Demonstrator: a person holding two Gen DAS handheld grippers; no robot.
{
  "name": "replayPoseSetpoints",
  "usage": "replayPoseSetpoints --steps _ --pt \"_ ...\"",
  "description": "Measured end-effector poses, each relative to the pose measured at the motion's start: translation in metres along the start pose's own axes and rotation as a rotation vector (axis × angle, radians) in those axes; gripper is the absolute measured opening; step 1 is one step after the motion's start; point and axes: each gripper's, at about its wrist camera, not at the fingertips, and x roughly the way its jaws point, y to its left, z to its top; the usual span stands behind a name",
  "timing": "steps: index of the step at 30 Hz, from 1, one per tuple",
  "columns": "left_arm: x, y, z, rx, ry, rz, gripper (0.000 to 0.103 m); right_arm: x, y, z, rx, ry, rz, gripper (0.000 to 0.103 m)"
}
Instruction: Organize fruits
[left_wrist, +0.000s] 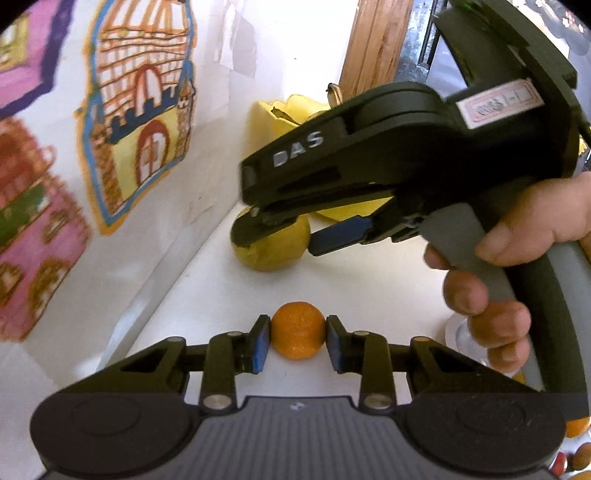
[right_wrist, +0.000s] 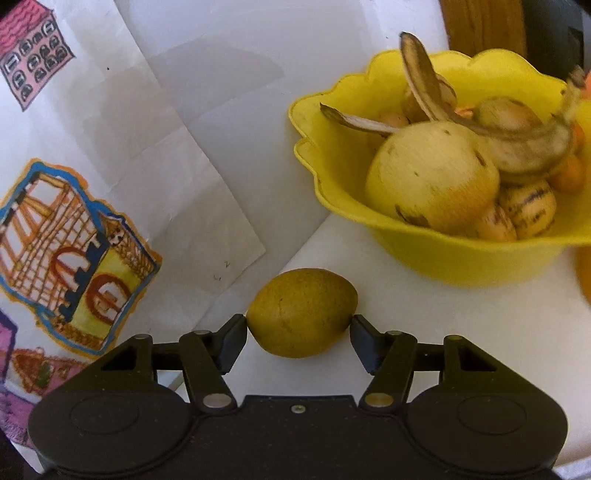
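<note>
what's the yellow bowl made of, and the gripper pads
Bowl: likely molded plastic, judging by its uniform matte yellow and thin scalloped rim. Left gripper pads: probably rubber or foam, dull blue facing on hard black plastic fingers.

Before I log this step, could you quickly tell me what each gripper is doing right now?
Left gripper: shut on the small orange, pads against both sides.
Right gripper: pads at both ends of the lemon; cannot tell whether they press.
</note>
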Motion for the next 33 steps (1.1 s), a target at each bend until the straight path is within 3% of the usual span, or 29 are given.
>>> replayPoseSetpoints --steps 10,15,24,33 --pt "-0.029 0.003 -0.013 -0.041 0.010 0.001 0.035 -0.032 -0.009 -0.017 0.003 0.004 0.028 0.052" --pt "-0.044 0.004 -0.019 -0.063 0.008 -0.001 0.035 -0.036 0.001 -0.037 -0.026 0.019 0.014 0.052" --pt "-0.055 0.015 -0.026 -0.183 -0.034 0.032 0.035 -0.005 0.015 -0.032 -0.114 0.003 0.021 0.069" --pt "-0.102 0.044 -0.038 -0.337 -0.131 0.129 0.035 0.035 0.012 -0.017 -0.181 -0.011 0.100 0.064"
